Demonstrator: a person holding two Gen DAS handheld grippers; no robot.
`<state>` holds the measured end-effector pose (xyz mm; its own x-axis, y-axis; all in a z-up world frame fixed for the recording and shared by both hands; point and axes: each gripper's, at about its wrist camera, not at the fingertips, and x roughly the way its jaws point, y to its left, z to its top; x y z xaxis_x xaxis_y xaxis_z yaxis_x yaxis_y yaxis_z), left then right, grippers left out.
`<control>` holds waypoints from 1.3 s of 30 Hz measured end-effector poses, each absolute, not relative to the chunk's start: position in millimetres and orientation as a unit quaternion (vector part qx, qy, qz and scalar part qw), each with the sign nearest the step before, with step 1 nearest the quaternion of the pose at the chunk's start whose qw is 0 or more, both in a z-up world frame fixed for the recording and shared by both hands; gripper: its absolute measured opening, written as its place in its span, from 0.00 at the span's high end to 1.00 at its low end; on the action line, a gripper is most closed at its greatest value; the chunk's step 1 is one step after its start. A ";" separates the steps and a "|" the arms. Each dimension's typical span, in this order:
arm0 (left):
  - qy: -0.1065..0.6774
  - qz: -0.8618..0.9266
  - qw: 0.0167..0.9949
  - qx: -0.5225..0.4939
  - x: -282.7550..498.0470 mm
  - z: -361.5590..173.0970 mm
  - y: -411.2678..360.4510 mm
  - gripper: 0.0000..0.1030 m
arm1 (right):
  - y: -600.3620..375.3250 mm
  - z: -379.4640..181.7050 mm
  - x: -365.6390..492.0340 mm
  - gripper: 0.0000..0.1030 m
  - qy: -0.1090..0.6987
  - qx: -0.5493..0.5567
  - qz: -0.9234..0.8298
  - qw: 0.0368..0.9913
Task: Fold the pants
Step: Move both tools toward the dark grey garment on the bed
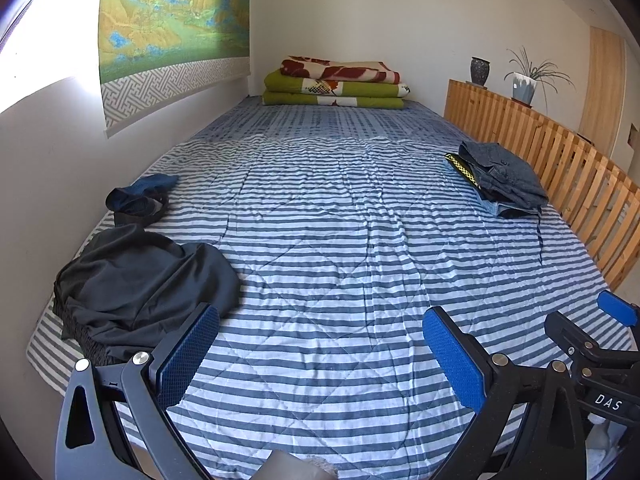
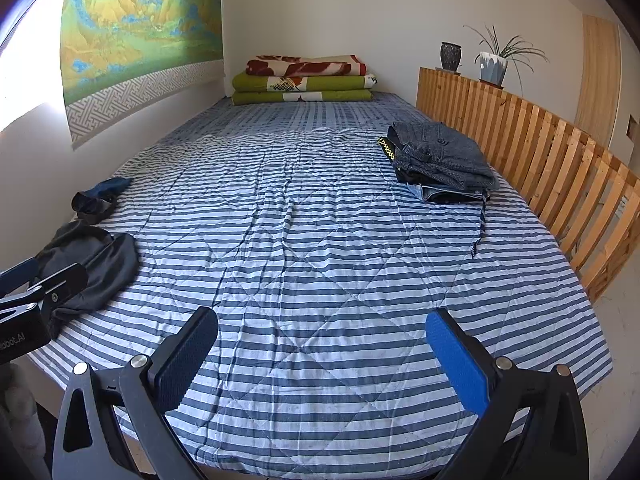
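Pants to the left — nothing held

Left tool [image 1: 320, 356] nearer the crumpled pants [image 1: 148, 280]; both tools' jaws apart, right tool [image 2: 322, 356] farther.

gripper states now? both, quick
Left gripper: open, holding nothing, over the striped bedspread.
Right gripper: open, holding nothing.

A crumpled heap of dark charcoal, thin-fabric pants [image 1: 144, 280] is seen unfolded at the near left edge of the bed. Beyond it, a smaller bunched navy garment [image 1: 140, 198] is found against the wall. Across the bed, a neat stack of folded grey-blue denim pants [image 2: 444, 160] is set beside the rail, a drawstring trailing forward.
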<state>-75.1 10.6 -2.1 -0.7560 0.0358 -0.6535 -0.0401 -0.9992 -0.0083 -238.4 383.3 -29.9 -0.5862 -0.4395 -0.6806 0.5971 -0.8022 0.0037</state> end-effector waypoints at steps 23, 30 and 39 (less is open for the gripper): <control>-0.001 0.928 0.024 -0.373 -81.3 -24.1 24.9 0.00 | 381.8 -36.1 -253.3 0.01 0.101 0.353 -0.884 0.289; -0.003 0.928 0.022 -0.371 -69.6 -11.2 25.1 0.00 | 384.2 -27.5 -247.6 0.01 0.102 0.349 -0.884 0.293; 0.004 0.931 0.010 -0.365 -55.3 22.7 22.5 0.00 | 381.6 -1.6 -234.6 0.01 0.108 0.335 -0.883 0.310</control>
